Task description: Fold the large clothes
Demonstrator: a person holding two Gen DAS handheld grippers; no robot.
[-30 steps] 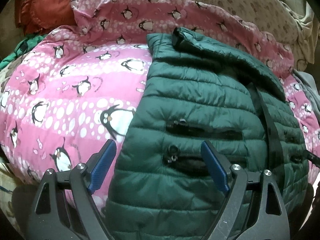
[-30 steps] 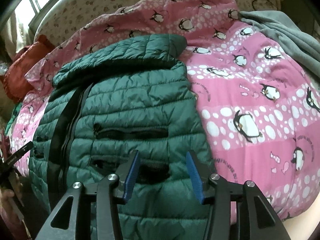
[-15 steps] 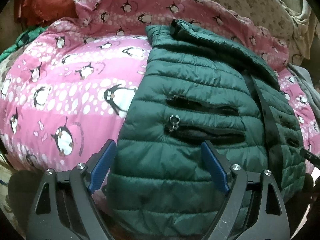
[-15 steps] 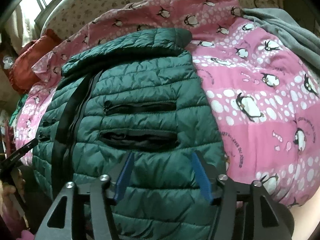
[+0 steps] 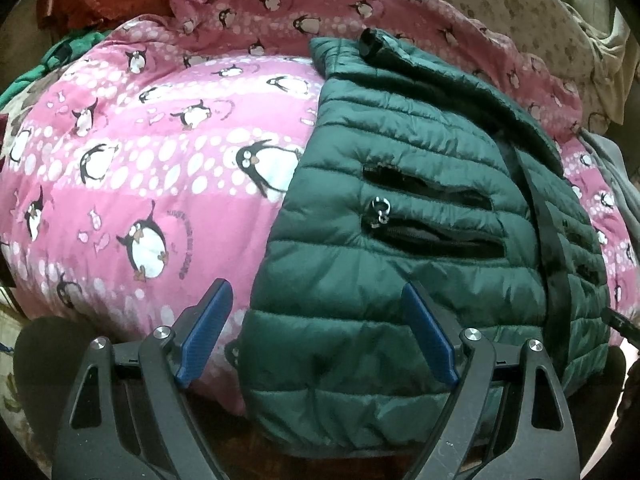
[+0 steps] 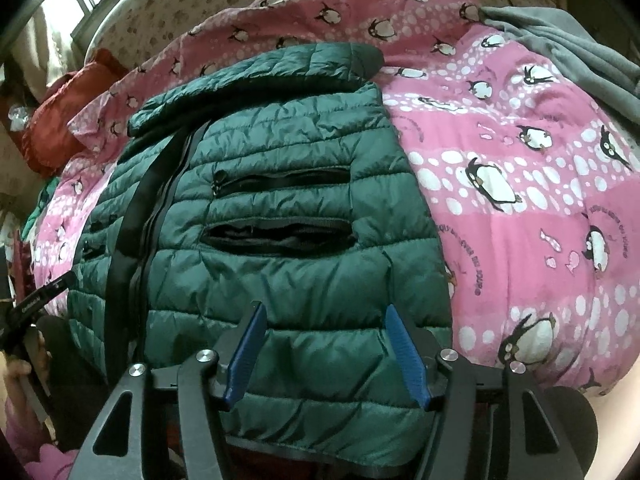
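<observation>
Drew back along the green puffer jacket [image 5: 400,152] within the last second. Went from framing the pocket zips to framing the quilting just above the bottom hem [image 5: 352,412], with both pockets now well ahead. Probably meant lining up to take the hem and carry it forward toward the collar for the first fold; nothing folded yet.

Kept the left hand-held gripper [image 5: 315,288] spread wide and holding nothing. Straddled the jacket's side edge: outer finger over the pink penguin bedcover [image 5: 140,152], inner finger over the quilting, hem directly below and nearer than the tips.

Held the right hand-held gripper [image 6: 325,308] parted too, slightly wider than a second ago, and gripping nothing. Hovered squarely over the jacket [image 6: 280,140], lower pocket [image 6: 280,236] straight ahead, front zip off to its left, hem beneath the fingers at the bed's near edge.

Lay flat, front up, zipped, collar farthest from both. Left the grey garment [image 6: 560,52] far ahead to the right, clear of the work.
</observation>
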